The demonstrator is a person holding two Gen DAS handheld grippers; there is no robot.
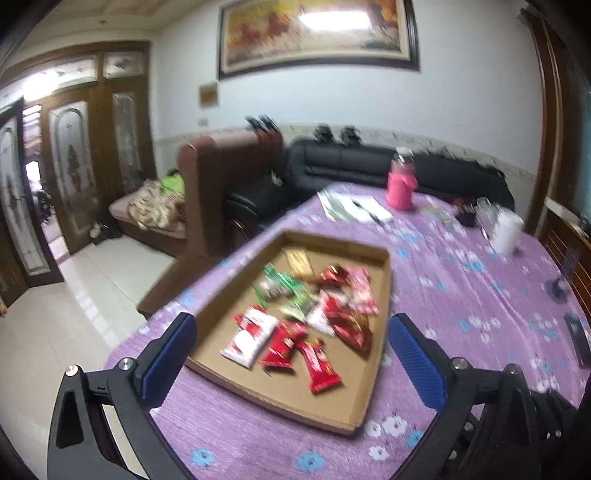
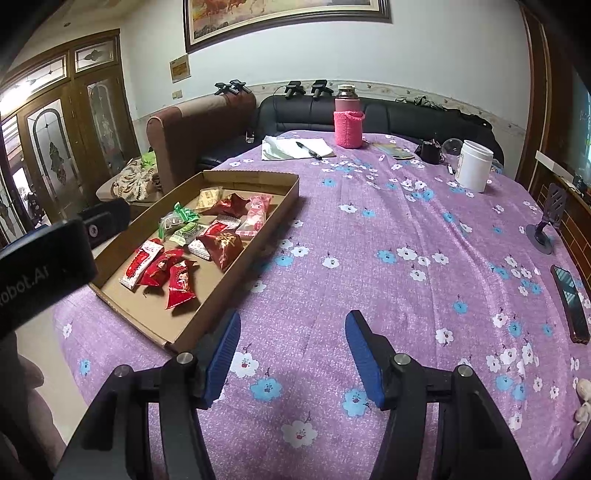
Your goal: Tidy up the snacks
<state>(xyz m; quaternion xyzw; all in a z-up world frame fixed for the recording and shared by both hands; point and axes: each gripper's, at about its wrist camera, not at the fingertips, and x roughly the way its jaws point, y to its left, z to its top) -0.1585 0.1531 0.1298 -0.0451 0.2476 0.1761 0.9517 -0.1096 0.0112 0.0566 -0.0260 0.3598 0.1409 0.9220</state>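
Left wrist view: left tongs (image 1: 291, 354) gape wide, empty, framing the shallow cardboard tray (image 1: 384, 295) of crinkly red and green snack packets (image 1: 284, 341). Right tongs (image 2: 291, 354) parted, empty, over the purple flowered surface (image 2: 406, 229); tray lies far-left.

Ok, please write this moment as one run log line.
left tool: open, over snack tray | right tool: open, empty, over tablecloth

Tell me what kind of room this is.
Most likely a home living or dining room: a black sofa behind a table with a purple flowered cloth, a large framed painting on the wall, and wooden doors with patterned glass.
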